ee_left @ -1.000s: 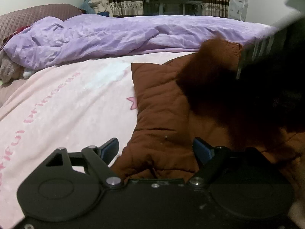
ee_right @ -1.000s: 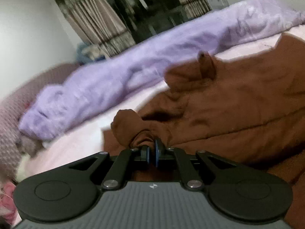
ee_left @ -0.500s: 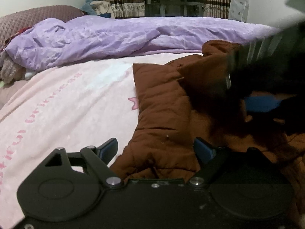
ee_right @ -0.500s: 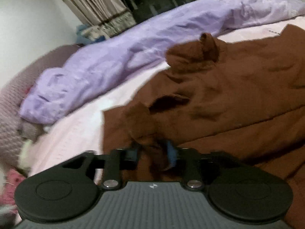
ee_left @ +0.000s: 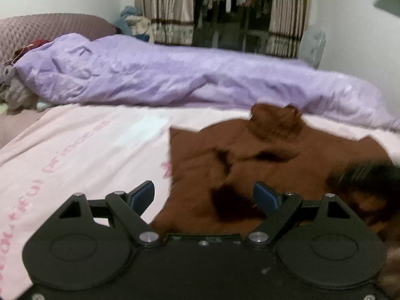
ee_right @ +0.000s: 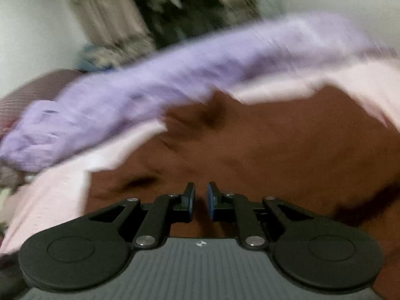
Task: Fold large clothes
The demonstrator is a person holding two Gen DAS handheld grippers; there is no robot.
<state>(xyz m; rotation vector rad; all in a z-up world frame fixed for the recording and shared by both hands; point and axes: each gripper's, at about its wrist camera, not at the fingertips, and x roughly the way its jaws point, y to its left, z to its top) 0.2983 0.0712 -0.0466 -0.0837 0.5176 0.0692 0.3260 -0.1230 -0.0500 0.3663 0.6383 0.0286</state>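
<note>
A large brown quilted jacket (ee_left: 262, 165) lies spread on the pink bedsheet (ee_left: 82, 150), its collar bunched at the far side. My left gripper (ee_left: 203, 195) is open, its jaws wide apart above the jacket's near left edge, holding nothing. In the right wrist view the jacket (ee_right: 275, 150) fills the middle, blurred by motion. My right gripper (ee_right: 200, 200) hovers over it with a narrow gap between its blue pads and no cloth between them. The right gripper also shows as a dark blur at the right of the left wrist view (ee_left: 362, 172).
A crumpled purple duvet (ee_left: 162, 80) lies along the far side of the bed. A padded headboard (ee_left: 45, 27) and a heap of clothes are at the far left. Curtains (ee_left: 170, 7) and a window stand behind. A white fan (ee_left: 312, 47) stands at the back right.
My right gripper let go of the brown sleeve fold it pinched and pulled back to the right; the fold now lies on the jacket. My left gripper lifted slightly and stayed open.
</note>
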